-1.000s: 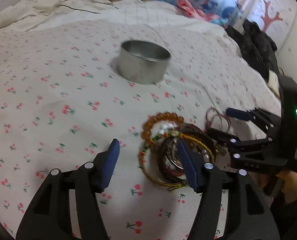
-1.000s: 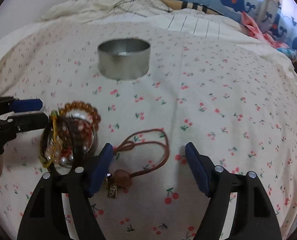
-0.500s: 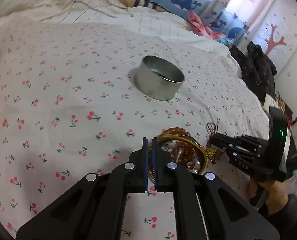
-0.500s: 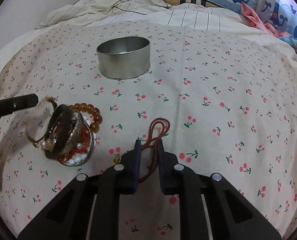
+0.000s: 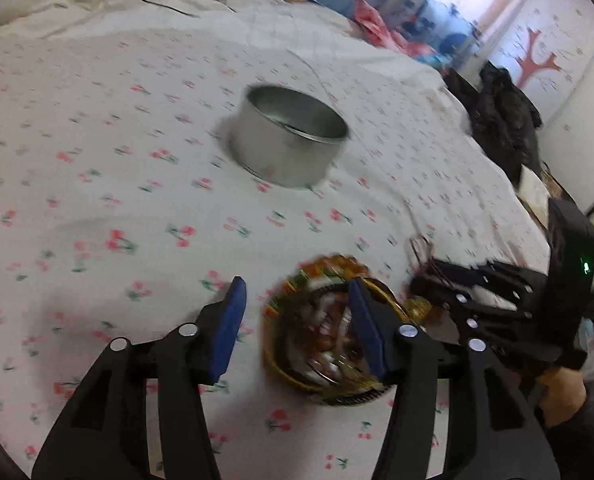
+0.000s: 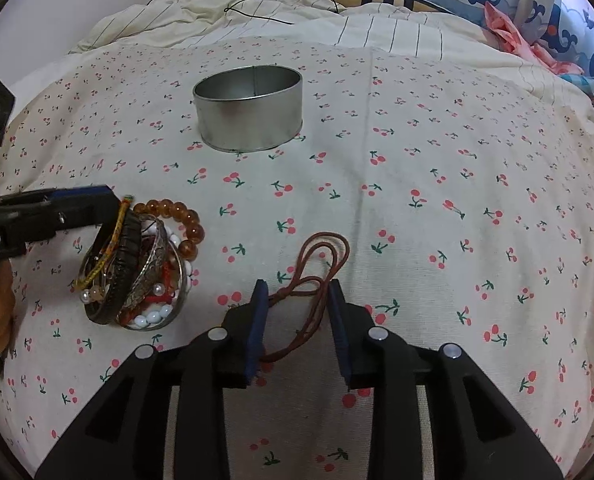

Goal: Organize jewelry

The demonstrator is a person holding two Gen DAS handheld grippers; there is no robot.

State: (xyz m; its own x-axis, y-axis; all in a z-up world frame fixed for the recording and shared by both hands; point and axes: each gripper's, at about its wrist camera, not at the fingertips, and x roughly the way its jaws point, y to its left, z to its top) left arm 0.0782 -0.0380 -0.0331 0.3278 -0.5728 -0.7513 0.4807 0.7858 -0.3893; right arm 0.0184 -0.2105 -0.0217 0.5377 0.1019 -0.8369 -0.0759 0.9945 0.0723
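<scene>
One round metal tin (image 6: 249, 110) stands open-topped on the cherry-print bed sheet (image 6: 437, 208), well apart from the jewelry. One heap of bracelets (image 6: 137, 272) lies nearer on the sheet: an amber bead strand, a white bead strand, a dark leather band, a silver bangle and a yellow woven cord can be told apart; any others are too tangled to count. One brown cord necklace (image 6: 317, 276) lies to the right of the heap, its loop spread on the sheet.

The left tongs (image 5: 295, 320) are released, their two blue pads spread; one pad stands over the bracelet heap (image 5: 325, 344), the other over bare sheet. That view is blurred.

The right tongs (image 6: 299, 320) are parted, with the necklace cord running between their two pads. Whether a pad touches the cord cannot be told.
</scene>
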